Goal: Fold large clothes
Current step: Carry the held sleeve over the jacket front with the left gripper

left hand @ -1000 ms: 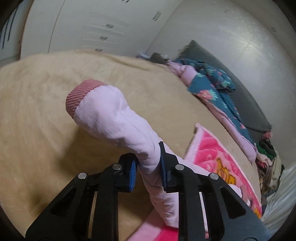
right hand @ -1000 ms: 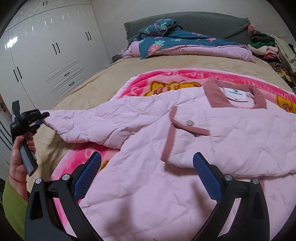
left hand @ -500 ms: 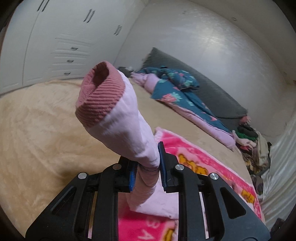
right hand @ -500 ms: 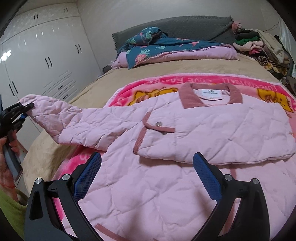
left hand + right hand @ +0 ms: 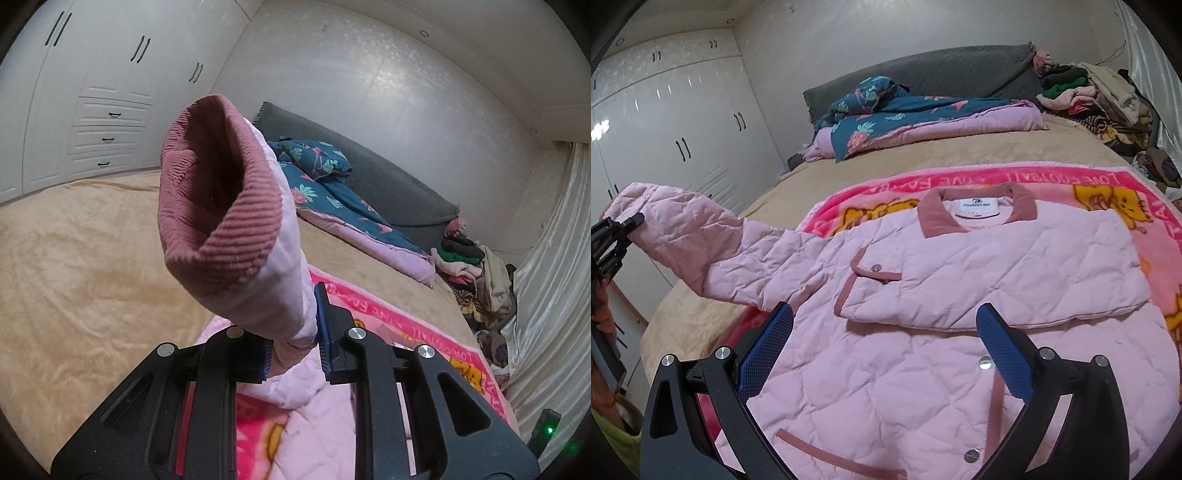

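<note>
A pink quilted jacket point(image 5: 923, 362) with a dusty-rose collar lies front-up on a bright pink cartoon blanket point(image 5: 1052, 181) on the bed. One sleeve is folded across its chest. My left gripper point(image 5: 293, 343) is shut on the other sleeve point(image 5: 269, 291) just below its ribbed rose cuff point(image 5: 221, 206), and holds it raised off the bed. In the right wrist view that sleeve point(image 5: 713, 251) stretches left, up to the left gripper point(image 5: 613, 236). My right gripper point(image 5: 884, 354) is open and empty above the jacket's lower front.
The bed has a beige cover point(image 5: 74, 258). A teal floral quilt point(image 5: 886, 110) and a grey headboard cushion point(image 5: 942, 70) lie at the head. A pile of clothes point(image 5: 1100, 99) sits at the far right. White wardrobes point(image 5: 665, 147) stand to the left.
My left gripper has lifted the sleeve higher and swung it toward the jacket, so the cuff now faces the camera. My right gripper has stayed open above the jacket.
</note>
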Tool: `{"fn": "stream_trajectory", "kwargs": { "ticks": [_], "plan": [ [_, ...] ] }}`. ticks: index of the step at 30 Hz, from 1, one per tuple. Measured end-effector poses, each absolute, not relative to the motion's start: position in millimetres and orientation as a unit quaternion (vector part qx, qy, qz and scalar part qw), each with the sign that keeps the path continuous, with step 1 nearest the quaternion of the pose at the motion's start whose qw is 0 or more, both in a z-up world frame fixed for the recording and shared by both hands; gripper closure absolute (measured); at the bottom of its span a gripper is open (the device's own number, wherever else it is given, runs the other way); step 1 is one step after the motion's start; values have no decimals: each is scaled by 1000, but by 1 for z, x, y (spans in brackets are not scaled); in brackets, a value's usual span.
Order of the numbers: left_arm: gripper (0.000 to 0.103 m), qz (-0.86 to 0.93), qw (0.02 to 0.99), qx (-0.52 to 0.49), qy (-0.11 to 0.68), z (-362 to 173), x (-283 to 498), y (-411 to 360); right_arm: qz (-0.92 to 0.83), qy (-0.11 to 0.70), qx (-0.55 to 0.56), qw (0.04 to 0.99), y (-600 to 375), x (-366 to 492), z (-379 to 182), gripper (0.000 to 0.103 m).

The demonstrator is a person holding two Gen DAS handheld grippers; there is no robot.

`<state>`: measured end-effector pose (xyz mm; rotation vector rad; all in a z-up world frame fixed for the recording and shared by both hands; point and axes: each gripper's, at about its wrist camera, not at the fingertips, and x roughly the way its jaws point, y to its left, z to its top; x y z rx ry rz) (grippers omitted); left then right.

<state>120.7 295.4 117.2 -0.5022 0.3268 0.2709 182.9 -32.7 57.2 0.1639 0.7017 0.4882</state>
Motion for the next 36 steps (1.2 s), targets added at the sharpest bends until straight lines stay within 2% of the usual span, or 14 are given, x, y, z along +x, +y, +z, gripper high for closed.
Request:
{"fn": "stream_trajectory", "kwargs": {
  "ticks": [20,36],
  "plan": [
    [92,94,961,-179,190,156,133,198,209,311,110,921,-122,143,87,4],
    [92,54,963,-134,226,140,162,129,180,312,136,923,-167,142,77,4]
  ]
}}
